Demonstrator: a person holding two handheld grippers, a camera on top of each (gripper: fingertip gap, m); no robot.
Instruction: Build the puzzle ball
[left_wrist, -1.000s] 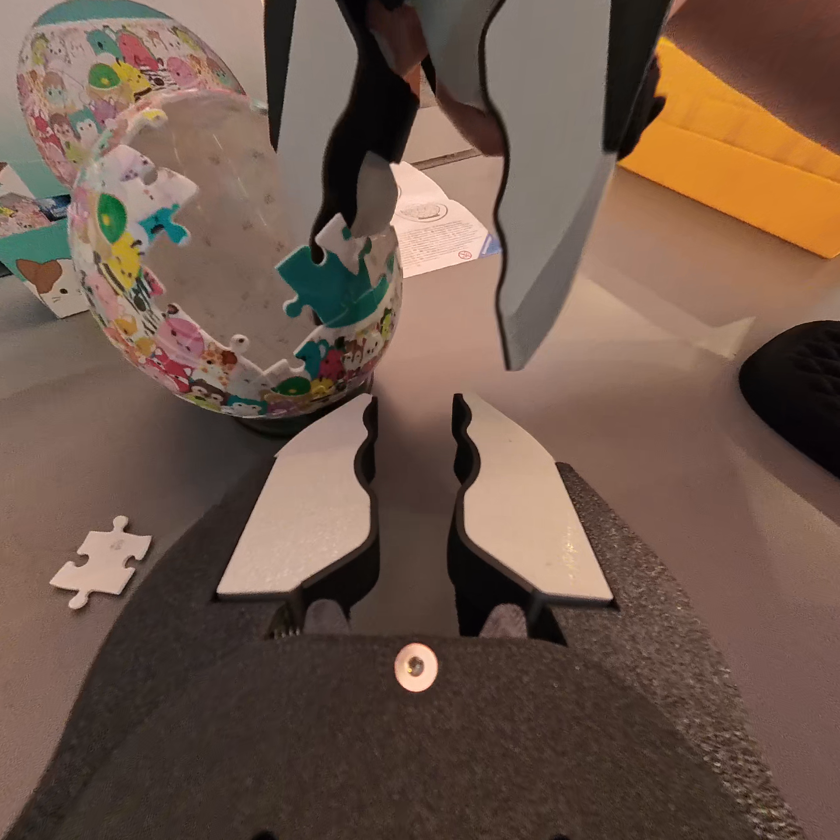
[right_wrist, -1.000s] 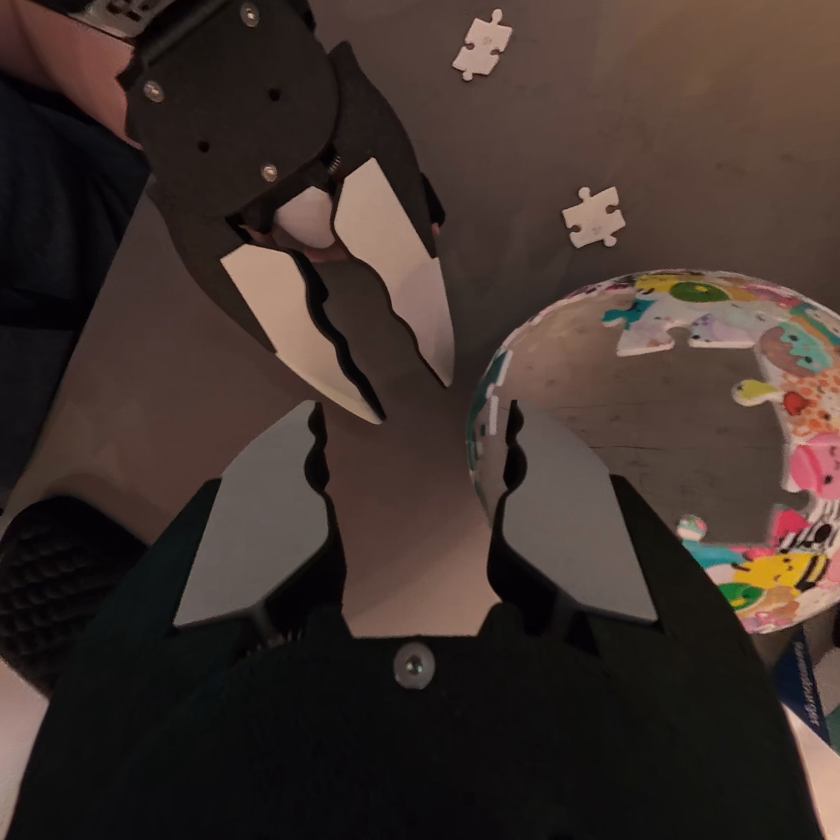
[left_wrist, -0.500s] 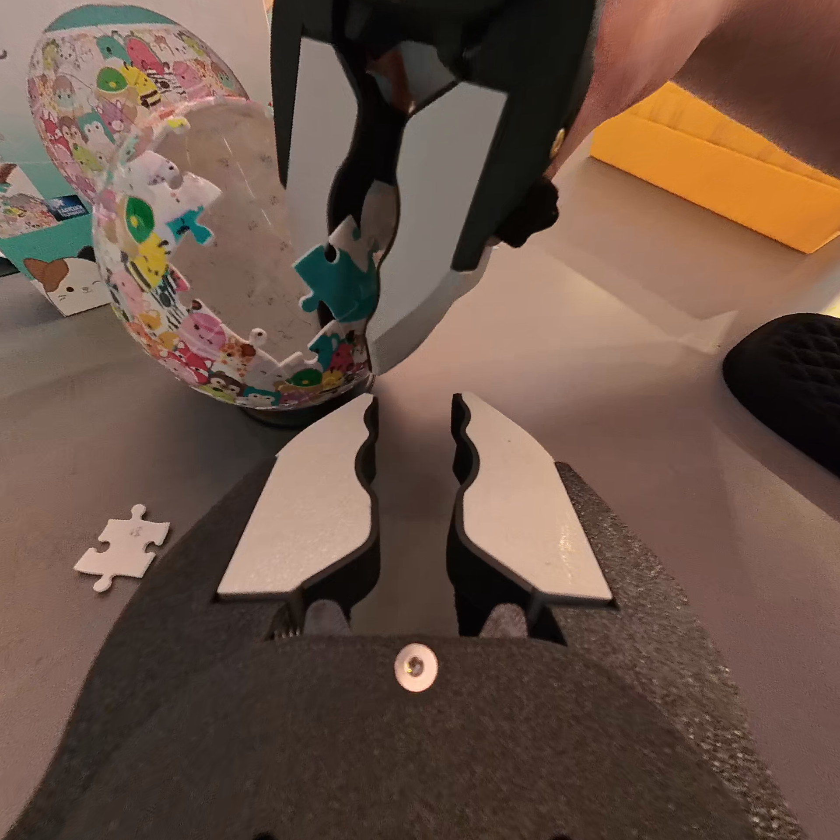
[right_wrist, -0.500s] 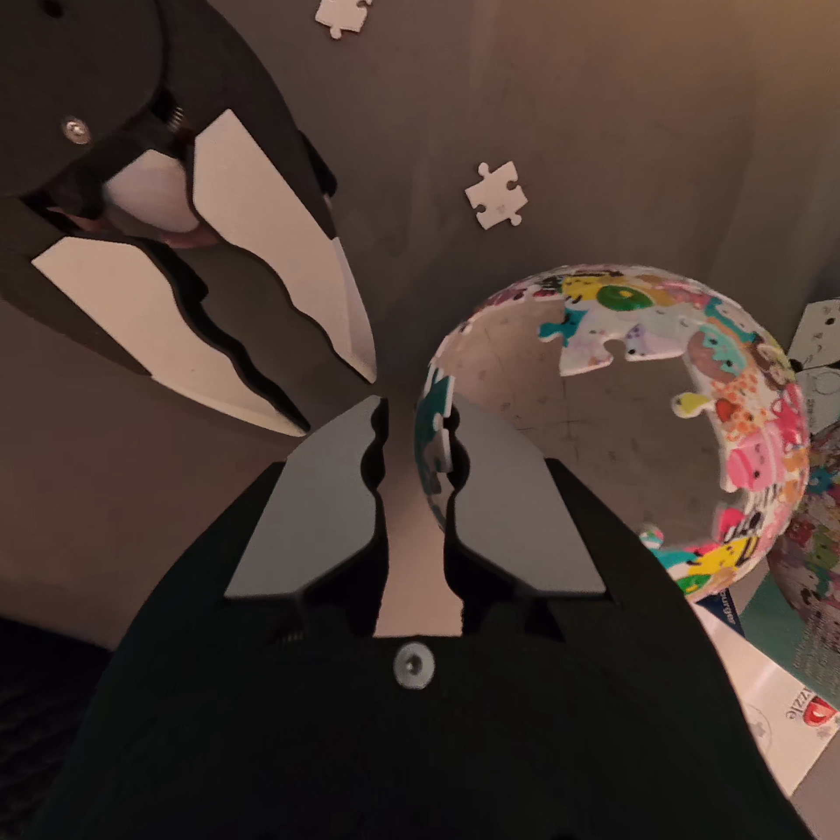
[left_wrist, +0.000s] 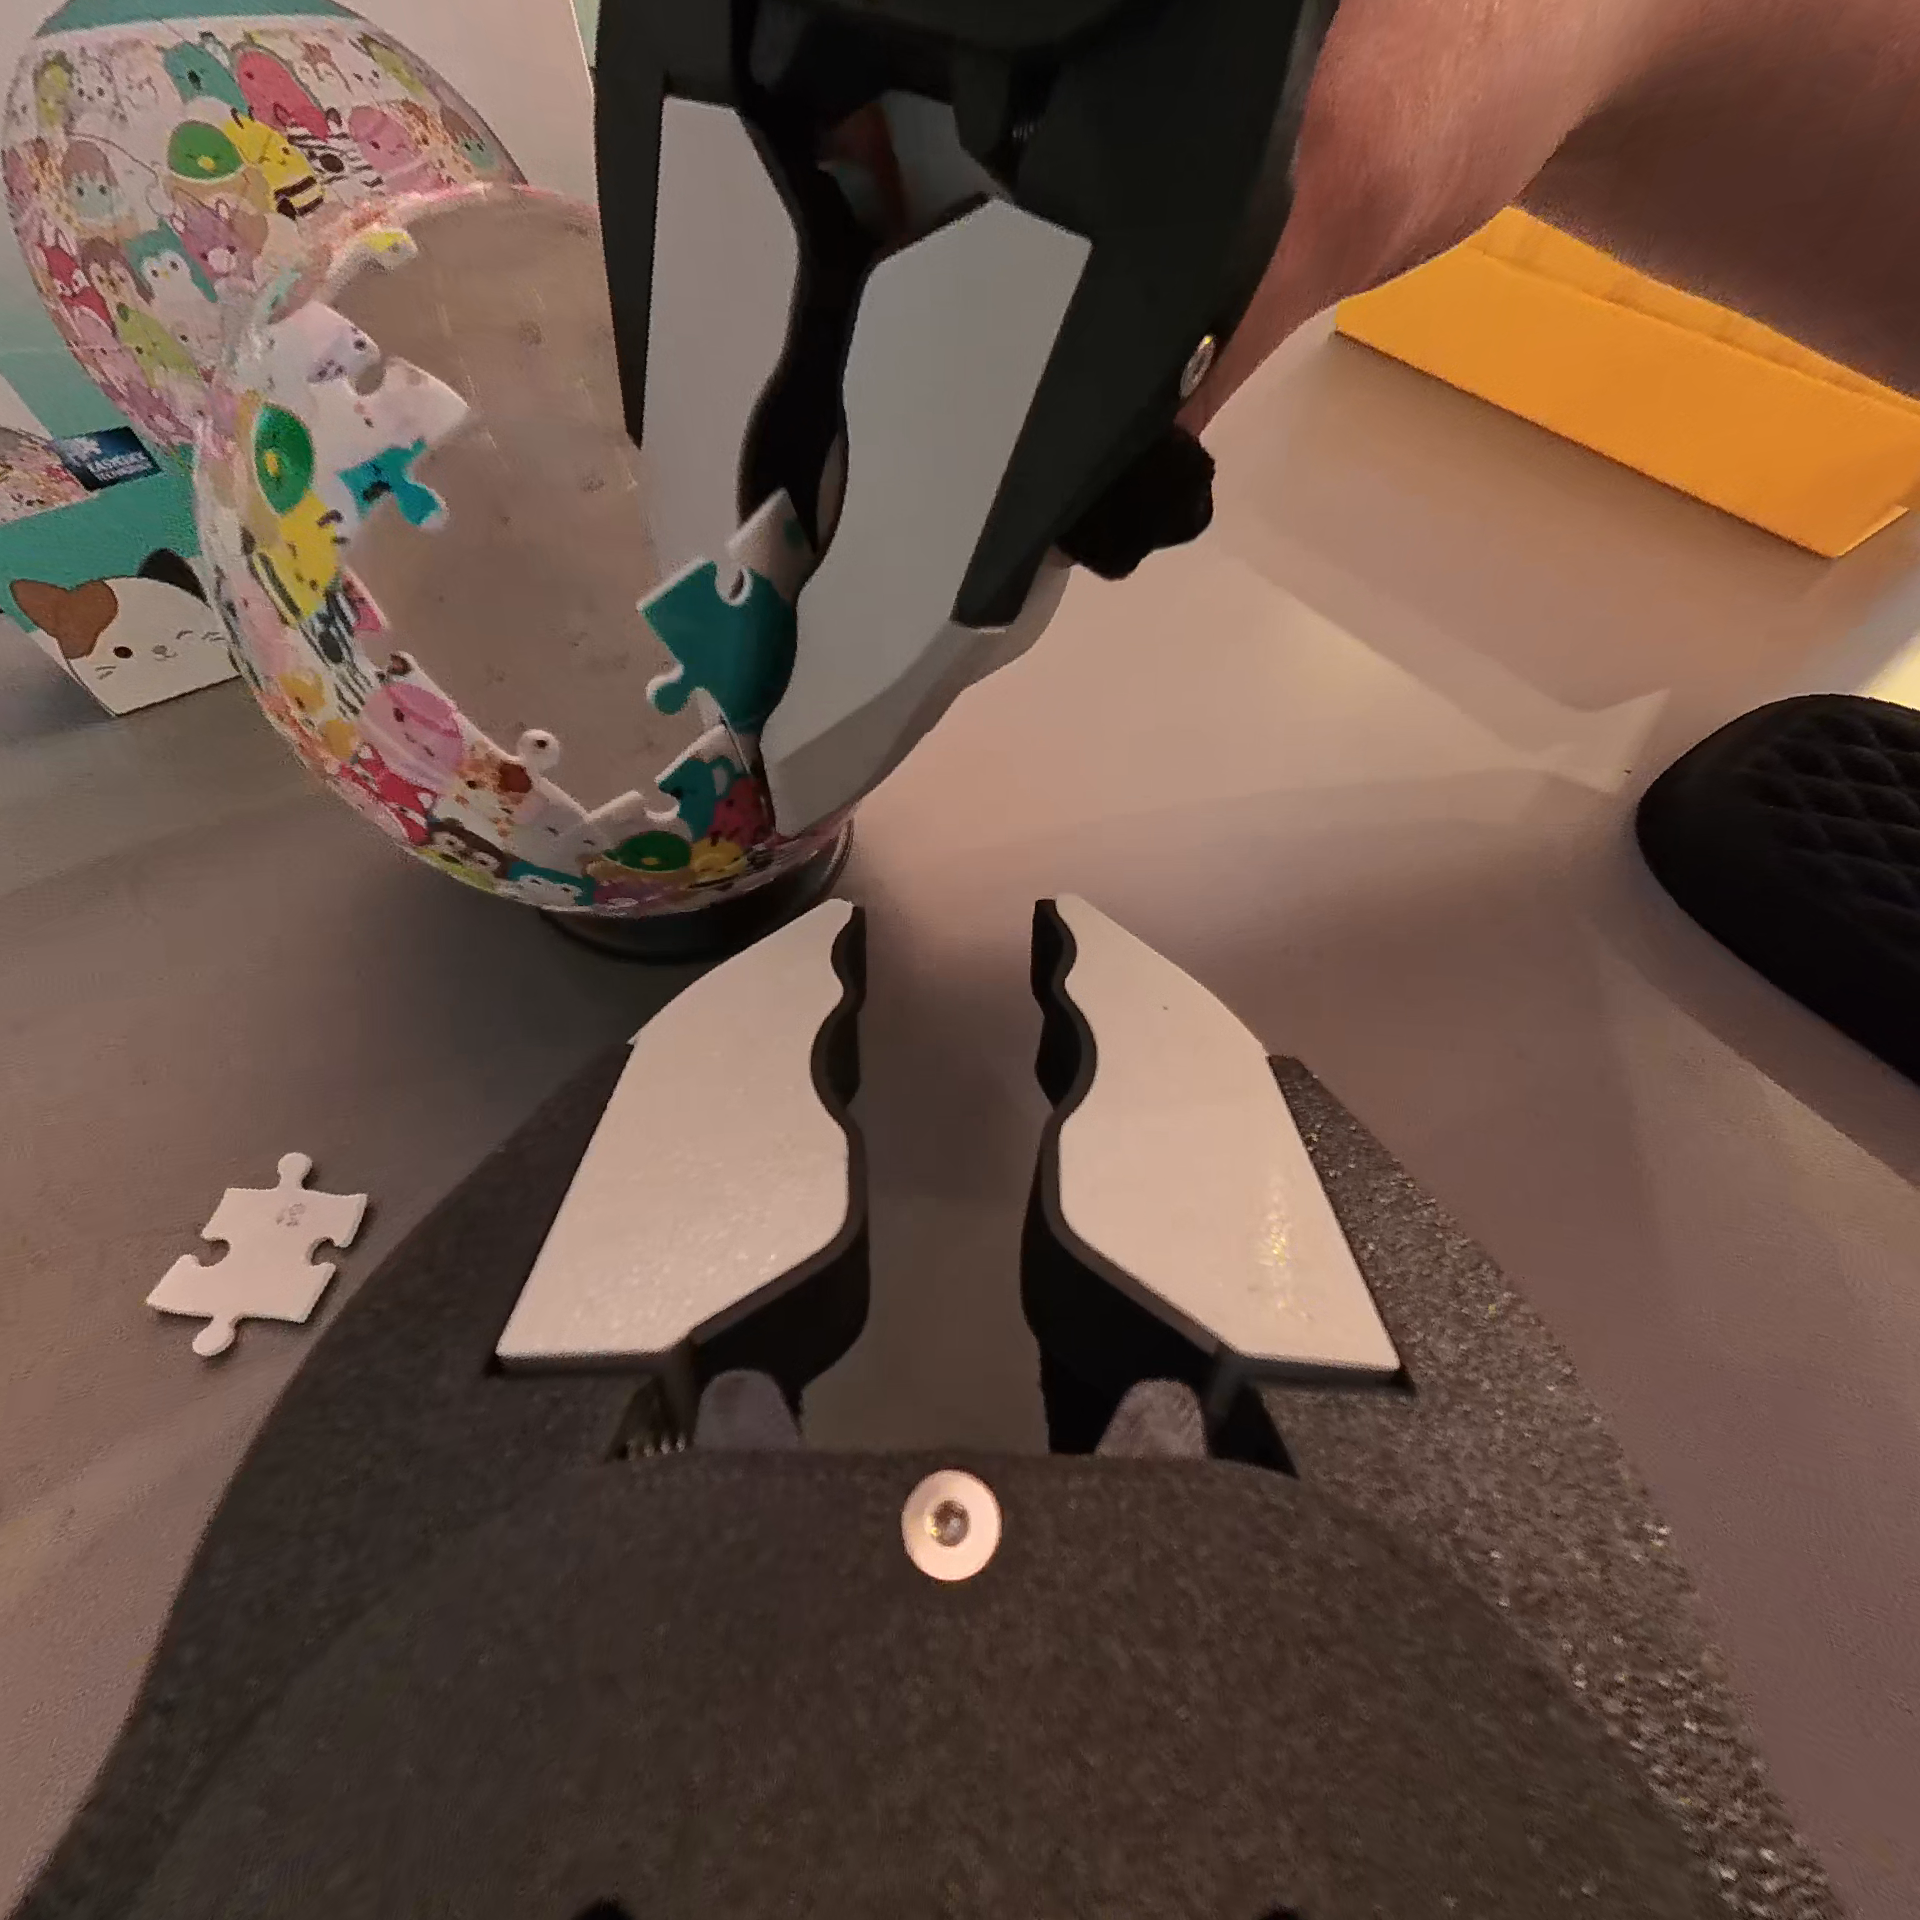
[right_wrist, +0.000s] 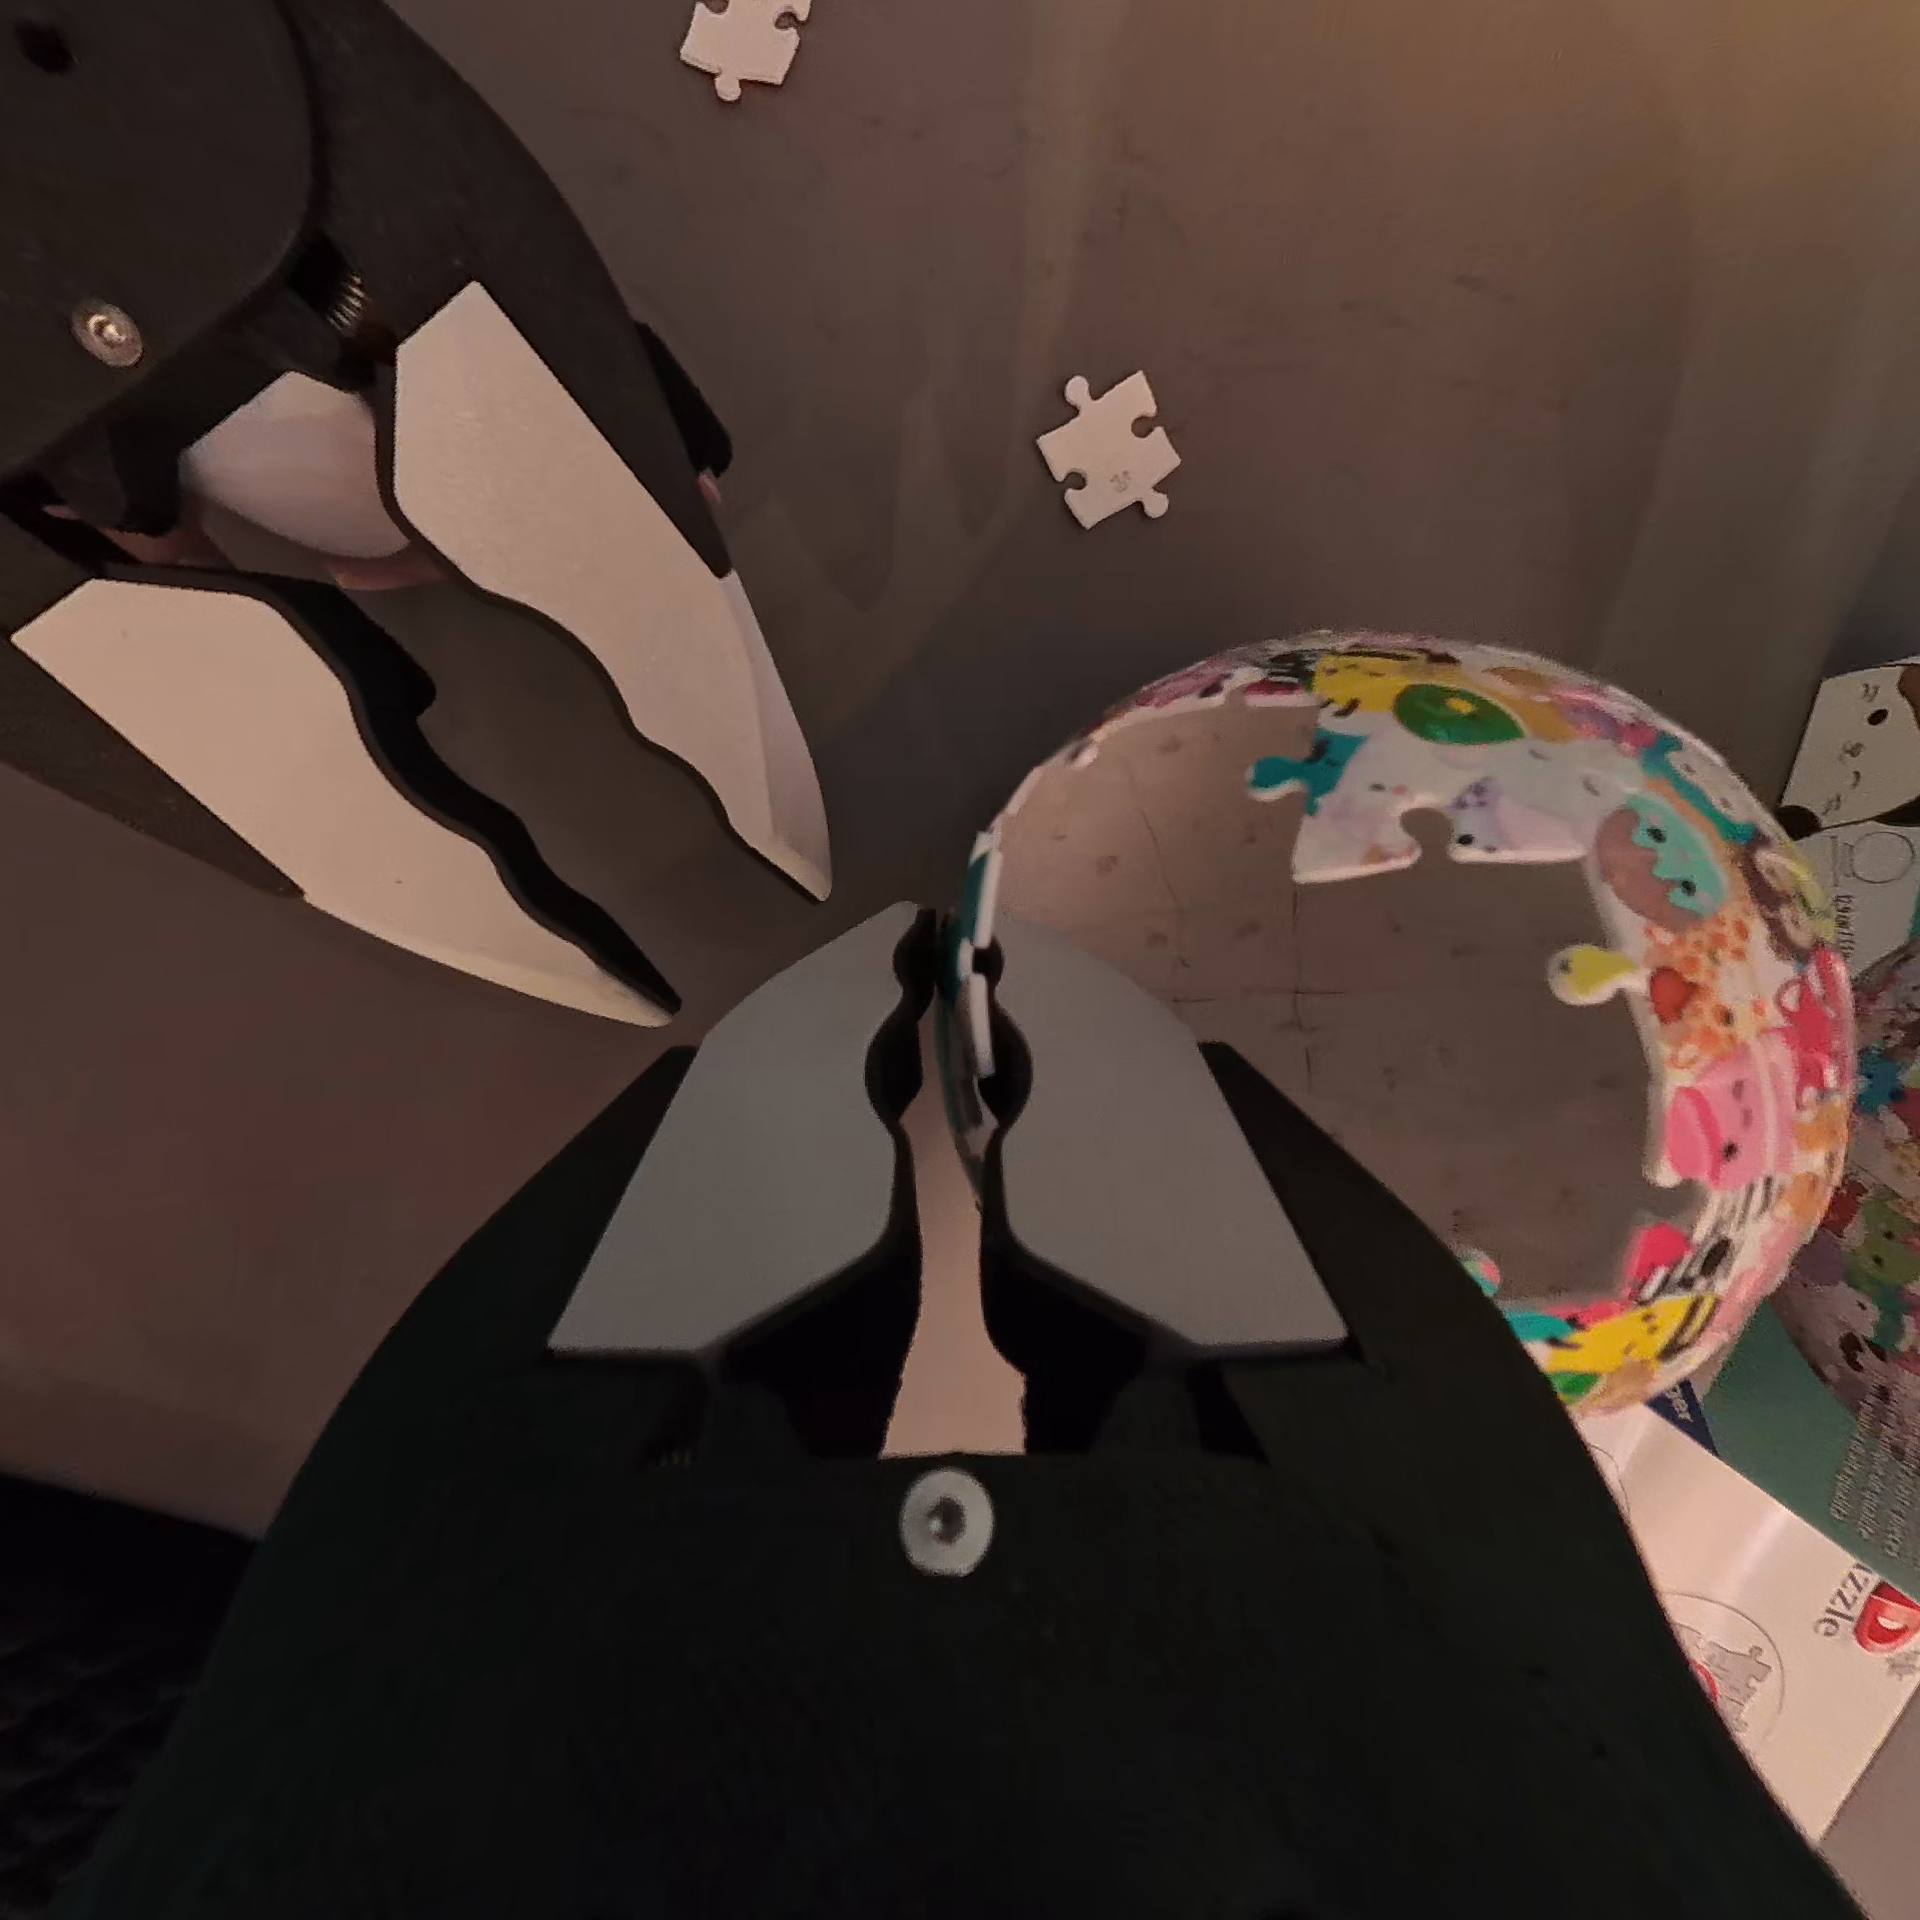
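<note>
The puzzle ball (left_wrist: 312, 582) is a partly built, colourful hollow shell with a large gap, resting on a black stand (left_wrist: 707, 925). It also shows in the right wrist view (right_wrist: 1714, 1039). My right gripper (right_wrist: 951, 925) is shut on a teal puzzle piece (left_wrist: 717, 634) at the rim of the gap; one finger is inside the shell and one outside. In the left wrist view it (left_wrist: 774, 727) comes down from above. My left gripper (left_wrist: 945, 925) is open and empty, low over the table just in front of the stand, and also shows in the right wrist view (right_wrist: 727, 945).
A loose white piece (left_wrist: 260, 1252) lies on the grey table left of my left gripper. Two loose pieces (right_wrist: 1112, 447) (right_wrist: 743, 42) show beyond the ball. The puzzle box (left_wrist: 114, 582) stands behind the ball, a leaflet (right_wrist: 1787, 1621) beside it. A yellow box (left_wrist: 1621, 384) and a black quilted pad (left_wrist: 1808, 852) lie to the right.
My right gripper has come down onto the ball's rim and closed from wide open onto the teal piece. My left gripper has stayed open and drawn slightly closer to the ball.
</note>
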